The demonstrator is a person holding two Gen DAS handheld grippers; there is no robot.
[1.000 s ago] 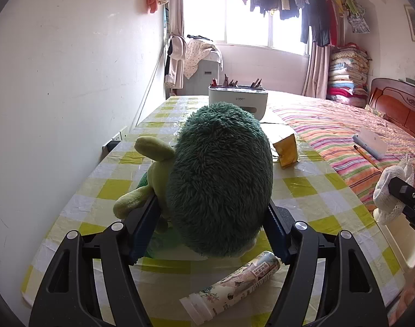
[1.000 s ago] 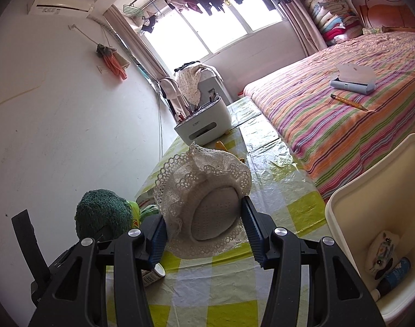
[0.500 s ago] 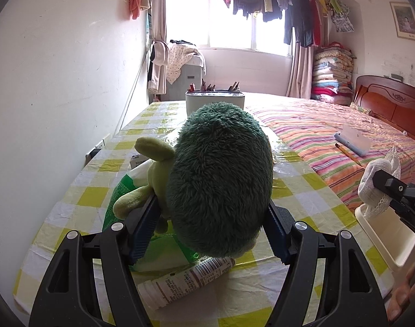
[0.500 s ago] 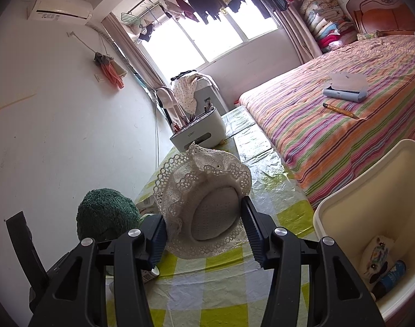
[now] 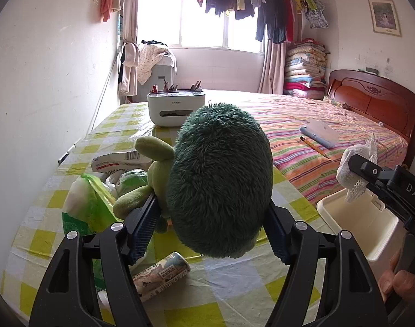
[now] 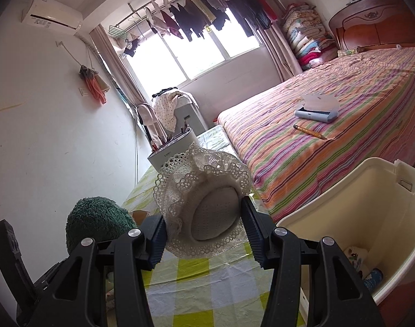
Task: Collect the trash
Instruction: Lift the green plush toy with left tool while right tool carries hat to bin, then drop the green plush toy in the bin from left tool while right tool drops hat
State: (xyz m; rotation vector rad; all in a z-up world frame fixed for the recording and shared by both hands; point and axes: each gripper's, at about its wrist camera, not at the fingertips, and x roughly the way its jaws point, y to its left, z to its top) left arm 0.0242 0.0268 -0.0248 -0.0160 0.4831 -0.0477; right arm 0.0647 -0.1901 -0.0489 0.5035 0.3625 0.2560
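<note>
checkered table (image 5: 234, 294) at lower frame keeps a tube (image 5: 161, 275) and wrappers (image 5: 117, 160), bin (image 6: 352, 218) at lower right barely filled (early going), left gripper (image 5: 210, 229) clamping a plush toy (image 5: 218, 179), right gripper (image 6: 203, 231) clamping a lace hat (image 6: 204, 196).

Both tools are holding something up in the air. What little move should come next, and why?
Probably carry the right tool a bit to its right, over the open cream bin. It is shut on the white lace hat, which hangs above the table beside the bin, not over it. The left tool can wait with its green plush toy.
</note>
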